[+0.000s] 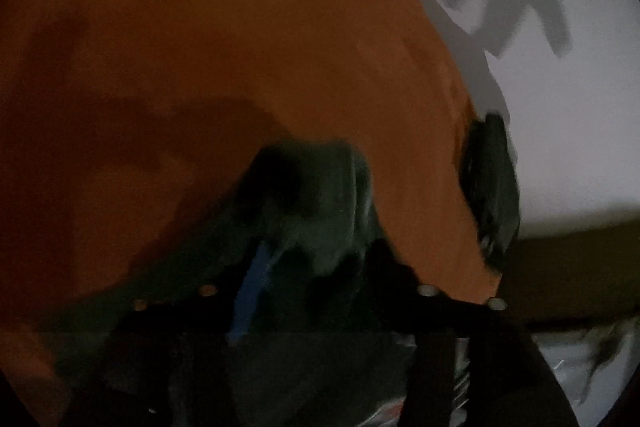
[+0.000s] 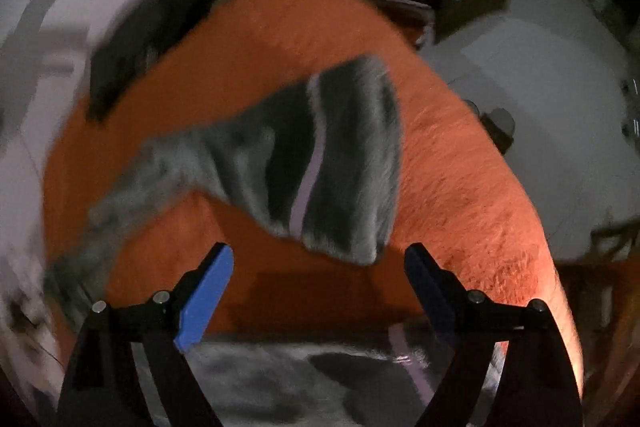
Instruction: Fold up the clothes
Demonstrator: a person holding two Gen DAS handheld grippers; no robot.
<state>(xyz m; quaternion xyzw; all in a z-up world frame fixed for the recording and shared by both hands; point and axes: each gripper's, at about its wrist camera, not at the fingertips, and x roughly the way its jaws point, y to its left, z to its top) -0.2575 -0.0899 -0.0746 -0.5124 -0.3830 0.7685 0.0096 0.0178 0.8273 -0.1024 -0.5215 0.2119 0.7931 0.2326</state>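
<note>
Right wrist view: the right claw (image 2: 318, 291) is released, its two fingers spread wide with nothing between them; the left finger carries a blue pad (image 2: 206, 301), the right a dark one. Ahead of the fingertips lies a grey fleece garment (image 2: 320, 163) with a pale stripe, crumpled and partly raised, resting on an orange cloth (image 2: 460, 163) that covers the worktop. A further grey portion of fabric (image 2: 280, 379) shows below the claw, at the lower frame edge. A dark flat object (image 2: 156, 35), blurred, lies at the far left end of the orange cloth.

Left wrist view: the picture is dark and blurred. The left claw (image 1: 280, 259) is buried in dark grey fabric, which bunches over a blue pad; whether the fingers are clenched on it cannot be determined. The orange cloth fills the upper left, against a white wall (image 1: 580, 107).
</note>
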